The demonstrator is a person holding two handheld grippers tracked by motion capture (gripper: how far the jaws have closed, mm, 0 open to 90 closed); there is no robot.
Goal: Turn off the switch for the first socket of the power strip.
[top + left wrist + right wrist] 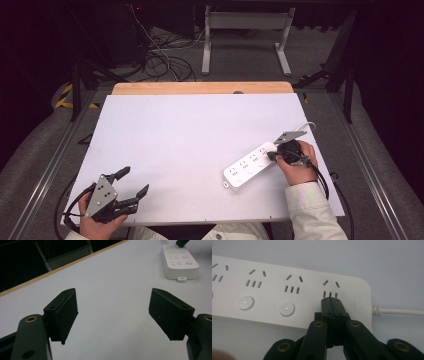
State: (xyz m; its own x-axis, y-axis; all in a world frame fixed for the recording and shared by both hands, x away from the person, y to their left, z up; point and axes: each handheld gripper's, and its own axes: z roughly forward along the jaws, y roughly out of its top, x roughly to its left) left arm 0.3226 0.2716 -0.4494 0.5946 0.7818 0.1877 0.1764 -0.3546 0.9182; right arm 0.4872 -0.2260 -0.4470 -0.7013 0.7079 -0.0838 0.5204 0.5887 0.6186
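Note:
A white power strip (250, 165) with several sockets and round buttons lies at the right of the white table (190, 145). My right gripper (274, 156) is shut, empty, its tips pressed together on the strip's end socket section (331, 291), where a button would sit; that spot is hidden under the tips (331, 300). Two round buttons (286, 308) show beside it. The strip's white cord (399, 311) leads off to the right. My left gripper (135, 182) rests open near the table's front left corner, nothing between its pads (65, 312). The power strip (179, 262) lies far ahead of it.
A wooden strip (202, 88) edges the table's far side. Beyond it stand a white metal frame (245, 35) and tangled cables (160, 60) on the floor. Dark rails run along both sides.

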